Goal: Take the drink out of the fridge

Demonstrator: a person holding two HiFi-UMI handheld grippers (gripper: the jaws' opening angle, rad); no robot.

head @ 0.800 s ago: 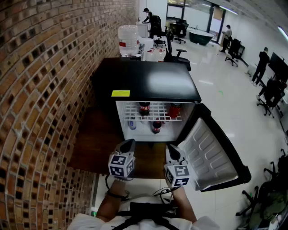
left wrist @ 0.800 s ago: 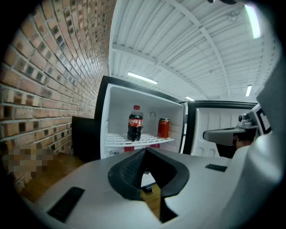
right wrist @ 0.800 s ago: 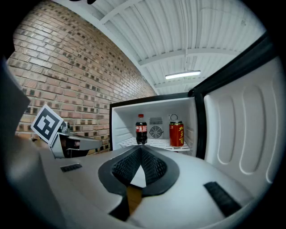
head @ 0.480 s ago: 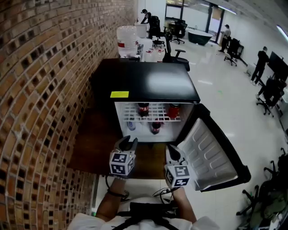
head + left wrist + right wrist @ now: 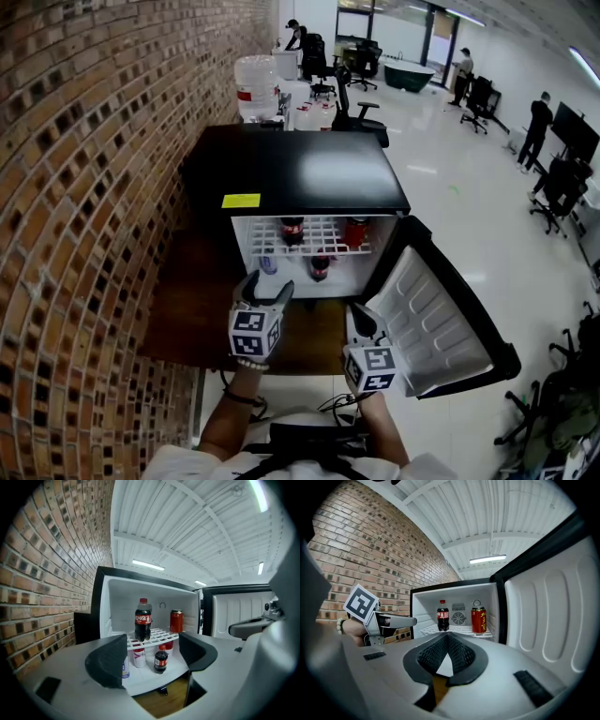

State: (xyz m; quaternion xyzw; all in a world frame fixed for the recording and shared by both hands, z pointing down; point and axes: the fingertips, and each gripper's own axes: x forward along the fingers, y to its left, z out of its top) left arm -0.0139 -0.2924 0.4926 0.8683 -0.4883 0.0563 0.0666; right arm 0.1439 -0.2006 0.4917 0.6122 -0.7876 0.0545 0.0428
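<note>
The black mini fridge (image 5: 300, 173) stands open, its door (image 5: 441, 319) swung out to the right. On its wire shelf stand a cola bottle (image 5: 292, 230) (image 5: 143, 620) (image 5: 443, 615) and a red can (image 5: 355, 232) (image 5: 176, 621) (image 5: 478, 620). Below them are a small cola bottle (image 5: 320, 267) (image 5: 161, 659) and cans (image 5: 138, 654). My left gripper (image 5: 266, 284) (image 5: 152, 656) is open and empty just in front of the fridge. My right gripper (image 5: 359, 317) (image 5: 447, 639) is shut and empty, held lower near the door.
A brick wall (image 5: 84, 206) runs along the left. The fridge sits on a dark wooden platform (image 5: 192, 300). A water jug (image 5: 255, 86) stands behind it. Office chairs and people are far back on the glossy floor.
The left gripper's jaws have gone from shut to open, and it has moved forward and up toward the fridge. The right gripper has stayed in place.
</note>
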